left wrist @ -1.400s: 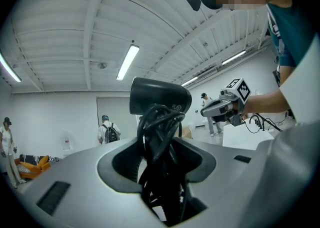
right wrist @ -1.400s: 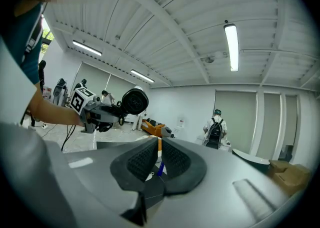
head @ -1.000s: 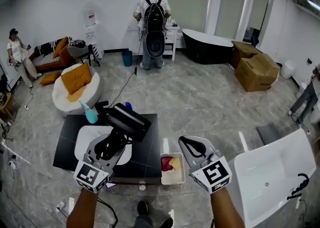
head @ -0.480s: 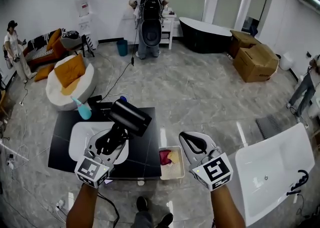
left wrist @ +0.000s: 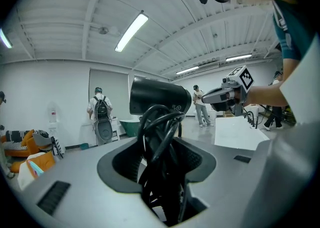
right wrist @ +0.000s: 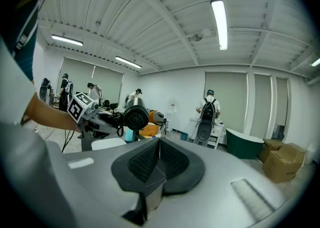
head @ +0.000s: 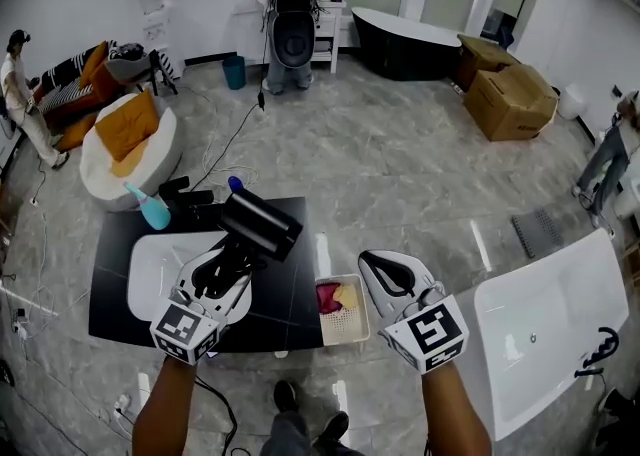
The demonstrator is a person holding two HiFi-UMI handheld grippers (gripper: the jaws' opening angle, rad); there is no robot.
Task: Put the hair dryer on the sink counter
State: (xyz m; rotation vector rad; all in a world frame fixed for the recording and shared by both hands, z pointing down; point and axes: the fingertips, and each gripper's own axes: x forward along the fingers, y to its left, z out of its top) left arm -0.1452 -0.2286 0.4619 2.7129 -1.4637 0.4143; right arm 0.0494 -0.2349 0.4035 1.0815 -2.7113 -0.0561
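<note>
A grey stone-patterned floor spread across the studio, with the black-topped sink counter (head: 295, 289) and its white basin (head: 150, 269) at the lower left of the head view. The black barrel-shaped hair dryer (head: 260, 224) hung over that counter's upper edge, handle and looped cord clamped in the left gripper (head: 228, 266); a slack loop could likely snag a jaw or knock the nearby teal spray bottle (head: 152, 210) at set-down. Both forearms reached up from the bottom edge, grippers near level, the right gripper (head: 384, 269) pinched together on nothing.
</note>
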